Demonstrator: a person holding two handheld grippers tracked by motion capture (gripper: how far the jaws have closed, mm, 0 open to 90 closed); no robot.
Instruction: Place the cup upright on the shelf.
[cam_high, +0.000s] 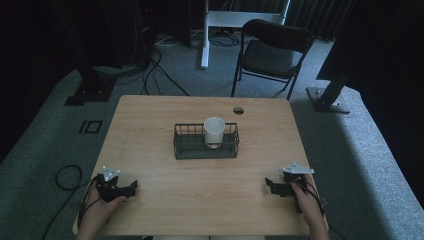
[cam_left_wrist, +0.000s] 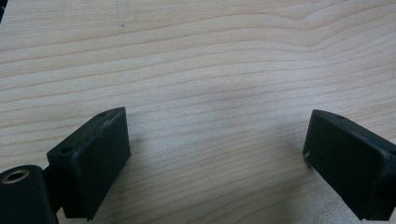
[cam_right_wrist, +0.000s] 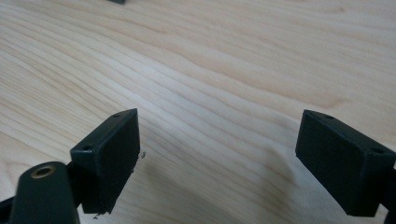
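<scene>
A white cup (cam_high: 214, 131) stands upright inside a dark wire basket (cam_high: 186, 148) at the middle of the wooden table (cam_high: 200, 195). My left gripper (cam_high: 131, 187) rests on the table near its front left corner, held by a hand, with its jaws pointing right. In the left gripper view the gripper (cam_left_wrist: 217, 158) is open, bare wood between its jaws. My right gripper (cam_high: 269, 184) rests near the front right corner, jaws pointing left. It (cam_right_wrist: 219, 158) is open too, with only wood grain between the jaws.
A round cable hole (cam_high: 238, 110) sits near the table's far edge. A black folding chair (cam_high: 270, 52) stands behind the table on grey carpet. Dark stands and cables lie at the left and right of the floor.
</scene>
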